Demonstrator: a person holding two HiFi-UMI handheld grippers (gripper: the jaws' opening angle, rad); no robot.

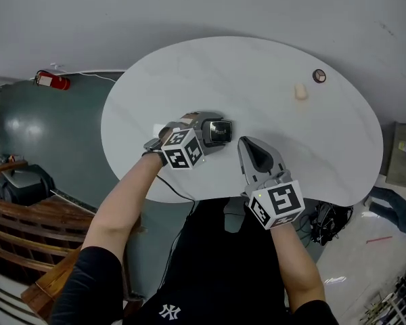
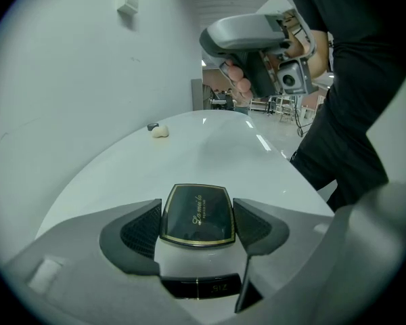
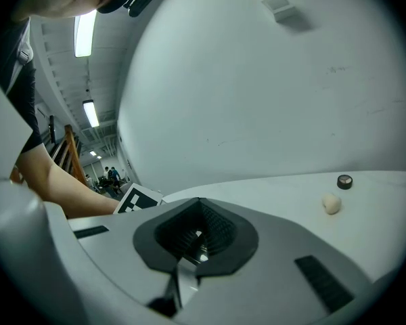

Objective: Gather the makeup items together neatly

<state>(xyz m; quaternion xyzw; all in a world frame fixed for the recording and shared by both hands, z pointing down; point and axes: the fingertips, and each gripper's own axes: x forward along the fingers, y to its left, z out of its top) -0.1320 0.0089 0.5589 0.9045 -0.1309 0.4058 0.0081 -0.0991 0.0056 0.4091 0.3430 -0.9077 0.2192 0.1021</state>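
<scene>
A white oval table (image 1: pixel 189 73) with a smooth, faintly marbled top, seen from above. A person in a black top holds a grey plastic gripper in each hand.

The left gripper (image 1: pixel 216 133) is clamped on a makeup compact (image 2: pixel 197 214). It is a flat case shaped like a rounded square, with a glossy black lid, a thin gold rim and gold script lettering (too small to read fully). The jaws' ribbed black pads press its left and right edges. The compact sits low over the near left part of the table; whether it touches the surface cannot be told.

The right gripper (image 3: pixel 197 234) is just beside it, over the table's near edge. Its jaws are closed together, textured pads meeting, with nothing between them.

Well apart, at the far right of the table, lie two small items close together: a cream-coloured, rounded makeup sponge (image 1: pixel 301 91) with a matte look, and a small round pot (image 1: pixel 319 76) with a dark lid.

A red fire extinguisher (image 1: pixel 52 80) lies on the floor to the left.
</scene>
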